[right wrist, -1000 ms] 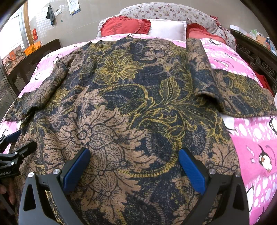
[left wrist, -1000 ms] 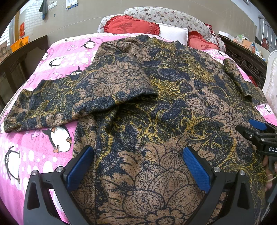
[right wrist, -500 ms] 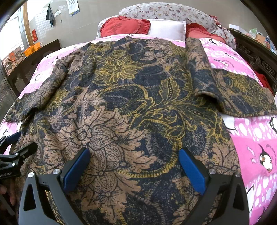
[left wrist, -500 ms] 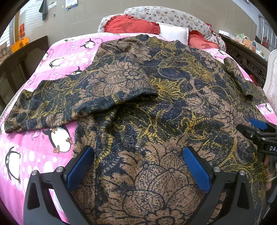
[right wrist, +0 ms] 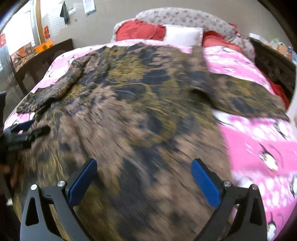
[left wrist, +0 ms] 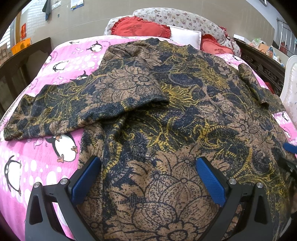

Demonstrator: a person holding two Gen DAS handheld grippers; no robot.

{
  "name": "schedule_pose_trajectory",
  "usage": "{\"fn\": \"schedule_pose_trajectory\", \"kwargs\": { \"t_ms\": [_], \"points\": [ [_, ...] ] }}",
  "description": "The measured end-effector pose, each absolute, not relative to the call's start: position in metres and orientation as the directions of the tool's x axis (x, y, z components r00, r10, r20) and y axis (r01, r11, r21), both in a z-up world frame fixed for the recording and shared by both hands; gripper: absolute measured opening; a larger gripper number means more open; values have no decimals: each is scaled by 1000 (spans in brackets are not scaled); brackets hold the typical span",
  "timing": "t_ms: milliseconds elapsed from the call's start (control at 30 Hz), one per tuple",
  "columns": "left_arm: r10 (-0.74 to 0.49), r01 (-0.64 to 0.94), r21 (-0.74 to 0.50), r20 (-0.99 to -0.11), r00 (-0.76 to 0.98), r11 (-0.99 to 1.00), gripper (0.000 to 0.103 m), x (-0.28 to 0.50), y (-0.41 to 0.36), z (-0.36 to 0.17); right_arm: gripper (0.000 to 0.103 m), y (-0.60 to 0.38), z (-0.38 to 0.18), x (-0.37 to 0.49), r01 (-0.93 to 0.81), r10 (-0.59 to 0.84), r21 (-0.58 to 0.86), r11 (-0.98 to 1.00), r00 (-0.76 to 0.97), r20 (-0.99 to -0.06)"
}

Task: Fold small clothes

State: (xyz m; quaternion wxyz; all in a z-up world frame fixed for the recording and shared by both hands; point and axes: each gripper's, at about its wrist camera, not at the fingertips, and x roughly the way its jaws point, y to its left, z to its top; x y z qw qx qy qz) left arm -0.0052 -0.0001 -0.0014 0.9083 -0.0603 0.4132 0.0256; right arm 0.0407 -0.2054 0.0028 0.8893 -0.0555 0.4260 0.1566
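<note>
A brown, navy and yellow floral garment (left wrist: 185,115) lies spread on the pink penguin bedspread (left wrist: 37,159), hem towards me, one sleeve (left wrist: 74,103) out to the left. My left gripper (left wrist: 148,166) is open and empty over the hem's left part. My right gripper (right wrist: 144,168) is open and empty over the hem's right part; its view of the garment (right wrist: 139,103) is motion-blurred. The other sleeve (right wrist: 246,98) lies out to the right. Each gripper shows at the edge of the other's view: the right one (left wrist: 289,157), the left one (right wrist: 24,135).
Red heart cushions (left wrist: 141,28), a white pillow (left wrist: 185,36) and a floral pillow (left wrist: 185,17) are at the bed's head. Dark wooden furniture (left wrist: 22,61) stands at the left and a carved dark frame (left wrist: 263,64) at the right. A white chair edge (left wrist: 291,87) is far right.
My right gripper has pulled back and risen, so its view is blurred and shows more of the bed. My left gripper has barely moved. Both stay open.
</note>
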Motion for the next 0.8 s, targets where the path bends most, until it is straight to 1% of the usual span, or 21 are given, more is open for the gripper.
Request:
{"fn": "schedule_pose_trajectory", "kwargs": {
  "t_ms": [33, 67, 100, 167, 300, 400, 433, 500, 600, 700, 733, 800],
  "points": [
    [-5, -96, -91, -753, 658, 991, 88, -5, 0, -1, 103, -218, 3, 34, -320, 216, 22, 947, 587, -780],
    [-6, -96, -92, -752, 659, 991, 88, -6, 0, -1, 103, -228, 2, 27, -324, 232, 37, 945, 587, -776],
    [-7, -96, -93, -752, 659, 991, 88, -6, 0, -1, 103, -238, 3, 18, -340, 265, 64, 938, 588, -764],
    [-5, -97, -90, -758, 652, 991, 88, -5, 0, -1, 103, -245, 1, 4, -380, 304, 64, 923, 619, -724],
    [6, -100, -74, -779, 627, 992, 88, 2, -1, 0, 103, -232, 5, -5, -437, 204, -65, 897, 540, -816],
    [7, -101, -69, -789, 614, 993, 88, 7, -2, 1, 103, -221, 18, -2, -440, 174, -75, 895, 499, -849],
    [8, -103, -68, -798, 602, 992, 88, 8, -2, 2, 103, -218, 26, -2, -439, 182, -68, 896, 504, -845],
    [2, -112, -71, -835, 551, 991, 86, 14, -3, 6, 103, -209, 51, 4, -405, 171, -77, 911, 541, -823],
    [5, -150, -81, -867, 498, 985, 76, 20, -1, 19, 103, -194, 88, 23, -307, 128, -78, 948, 596, -793],
    [30, -182, -77, -852, 523, 980, 75, 20, -5, 44, 103, -178, 105, 41, -238, 113, -55, 970, 637, -763],
    [41, -185, -70, -843, 536, 980, 75, 20, -7, 52, 103, -179, 103, 41, -230, 124, -37, 973, 644, -755],
    [64, -185, -49, -827, 558, 982, 75, 21, -12, 67, 103, -168, 104, 45, -191, 96, -48, 980, 675, -732]
  ]
}}
